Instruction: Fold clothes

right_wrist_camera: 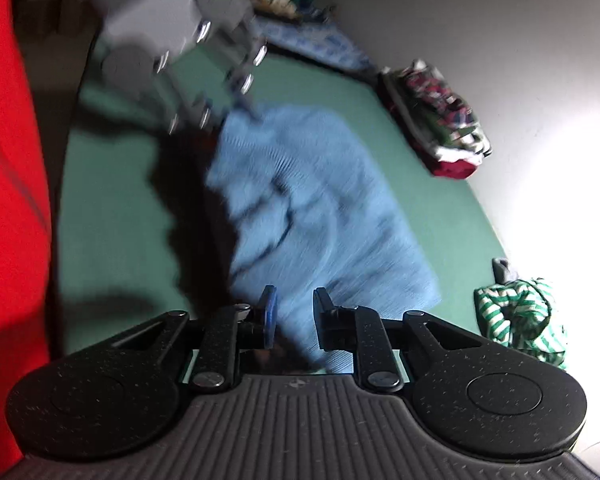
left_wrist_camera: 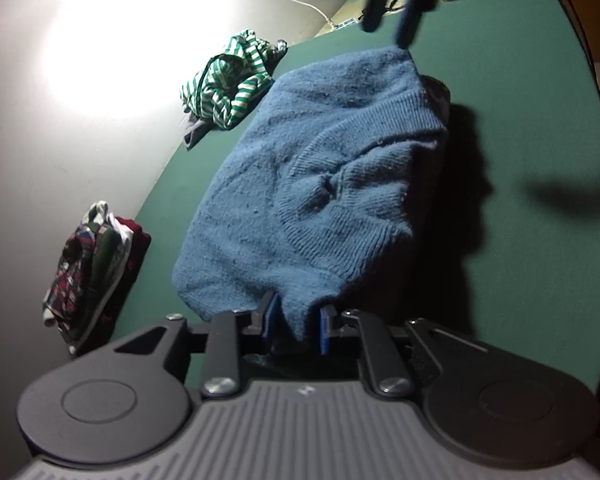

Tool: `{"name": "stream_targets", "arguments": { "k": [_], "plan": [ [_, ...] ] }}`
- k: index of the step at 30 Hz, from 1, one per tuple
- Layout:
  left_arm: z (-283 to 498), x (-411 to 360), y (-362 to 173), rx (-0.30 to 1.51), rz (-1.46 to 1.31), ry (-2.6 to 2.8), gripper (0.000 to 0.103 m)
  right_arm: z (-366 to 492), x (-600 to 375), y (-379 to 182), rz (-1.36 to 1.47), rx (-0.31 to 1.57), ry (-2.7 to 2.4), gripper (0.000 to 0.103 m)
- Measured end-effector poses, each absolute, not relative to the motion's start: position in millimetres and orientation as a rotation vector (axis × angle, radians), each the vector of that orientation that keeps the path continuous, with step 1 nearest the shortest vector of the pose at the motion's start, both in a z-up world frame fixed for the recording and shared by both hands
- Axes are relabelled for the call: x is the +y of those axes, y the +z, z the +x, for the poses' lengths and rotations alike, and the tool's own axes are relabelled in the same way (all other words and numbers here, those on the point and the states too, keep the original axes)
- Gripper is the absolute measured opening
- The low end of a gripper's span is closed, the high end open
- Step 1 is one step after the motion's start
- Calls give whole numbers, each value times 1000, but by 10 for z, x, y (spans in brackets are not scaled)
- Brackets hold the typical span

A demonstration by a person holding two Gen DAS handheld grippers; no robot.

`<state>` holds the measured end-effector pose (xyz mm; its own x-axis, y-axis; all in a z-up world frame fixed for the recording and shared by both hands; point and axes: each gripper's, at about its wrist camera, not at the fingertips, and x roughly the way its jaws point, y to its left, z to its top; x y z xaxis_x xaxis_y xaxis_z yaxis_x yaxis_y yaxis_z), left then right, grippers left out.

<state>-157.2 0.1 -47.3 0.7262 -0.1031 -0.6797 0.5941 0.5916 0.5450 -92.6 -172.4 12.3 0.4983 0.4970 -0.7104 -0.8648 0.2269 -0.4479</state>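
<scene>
A blue knit sweater point(left_wrist_camera: 312, 184) lies bunched on the green table point(left_wrist_camera: 532, 128), its ribbed hem folded over the body. My left gripper point(left_wrist_camera: 298, 326) is shut on the near edge of the sweater. My right gripper point(left_wrist_camera: 388, 12) shows at the far end, its fingers just above the sweater's far corner. In the right wrist view the sweater point(right_wrist_camera: 320, 200) is blurred; the right gripper point(right_wrist_camera: 294, 316) has its fingers apart with sweater cloth lying between them. The left gripper point(right_wrist_camera: 204, 80) shows blurred at the sweater's far edge.
A crumpled green-and-white striped garment point(left_wrist_camera: 228, 80) lies at the table's edge by the wall, also in the right wrist view point(right_wrist_camera: 520, 316). A stack of folded clothes point(left_wrist_camera: 92, 264) sits further along that edge. A red-clad person point(right_wrist_camera: 8, 200) stands at the left.
</scene>
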Motion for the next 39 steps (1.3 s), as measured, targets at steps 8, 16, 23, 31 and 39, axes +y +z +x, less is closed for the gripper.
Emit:
{"name": "stream_targets", "arguments": {
  "k": [8,16,23,31,39],
  "plan": [
    [-1506,42,-361,706,694,-407,29,-255,-1349,-254,-451,772,732,19],
    [-1664,209,51,704,453,-383,59,-59,-1436,-528,-155,969,601,20],
    [-1502,476,640,560,190,-309,76,-155,-1319,-511,-141,959,521,22],
    [-672,438,162,628,50,-11,78,-134,-1288,-504,-113,971,470,27],
    [-563,372,-414,753,15,140,92,-143,-1270,-491,-69,985,431,36]
  ]
}}
